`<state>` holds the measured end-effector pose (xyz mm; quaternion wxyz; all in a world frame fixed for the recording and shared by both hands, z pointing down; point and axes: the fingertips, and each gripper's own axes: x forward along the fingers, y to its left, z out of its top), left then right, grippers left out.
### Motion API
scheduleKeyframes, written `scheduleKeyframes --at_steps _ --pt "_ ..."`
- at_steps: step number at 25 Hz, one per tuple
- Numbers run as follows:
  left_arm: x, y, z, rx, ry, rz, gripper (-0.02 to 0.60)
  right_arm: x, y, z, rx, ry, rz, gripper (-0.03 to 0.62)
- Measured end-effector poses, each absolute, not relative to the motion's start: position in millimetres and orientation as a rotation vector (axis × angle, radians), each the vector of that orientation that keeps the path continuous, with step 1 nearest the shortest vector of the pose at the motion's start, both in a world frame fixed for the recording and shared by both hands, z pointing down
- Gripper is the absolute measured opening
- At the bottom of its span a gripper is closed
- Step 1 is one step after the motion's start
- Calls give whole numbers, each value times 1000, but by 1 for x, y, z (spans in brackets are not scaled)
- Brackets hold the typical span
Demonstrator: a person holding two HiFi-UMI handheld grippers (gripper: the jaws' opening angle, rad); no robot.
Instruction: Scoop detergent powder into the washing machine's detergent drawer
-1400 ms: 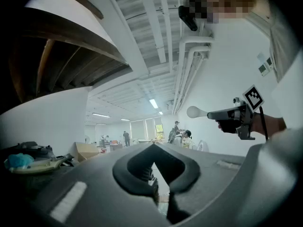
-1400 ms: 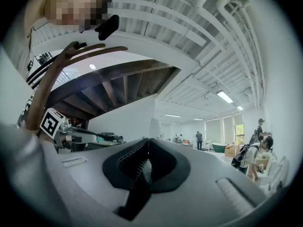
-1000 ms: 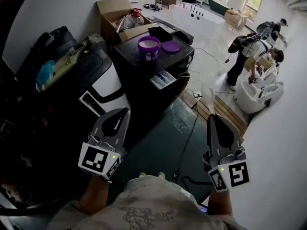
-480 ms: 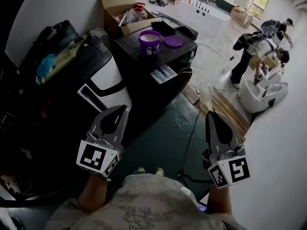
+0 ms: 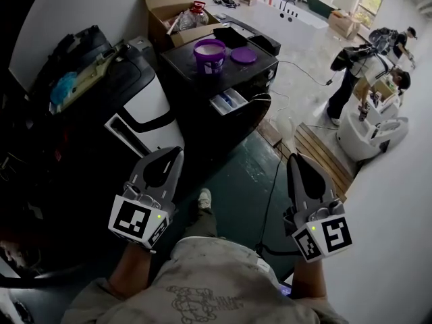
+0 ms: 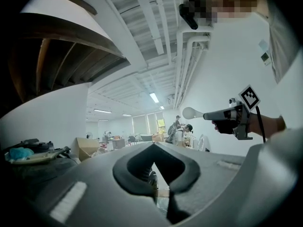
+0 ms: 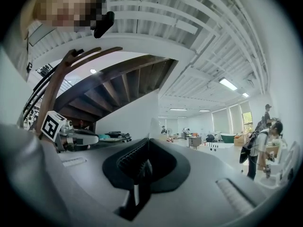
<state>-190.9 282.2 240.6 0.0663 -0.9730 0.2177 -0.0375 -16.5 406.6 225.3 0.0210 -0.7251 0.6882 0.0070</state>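
Claw of left gripper (image 5: 175,154) closed, empty, right gripper (image 5: 295,158) claw likewise closed, empty.

Purple tub (image 5: 210,51), purple lid (image 5: 244,55)

Washer (image 5: 196,117) drawer (image 5: 228,102) open, purple tub (image 5: 210,55) on top

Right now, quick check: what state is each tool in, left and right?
Left tool: closed, jaws together, holding nothing.
Right tool: closed, jaws together, holding nothing.
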Motion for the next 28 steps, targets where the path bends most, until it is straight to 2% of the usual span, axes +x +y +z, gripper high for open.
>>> scheduleKeyframes --at_steps 14,28 --pt "-148 214 266 -2960 585 -135 0 21 332 250 -2235 2107 -71 31" --pt "-86 35 293 -3039 523 -259 0 76 141 285 -2169 2146 -438 31"
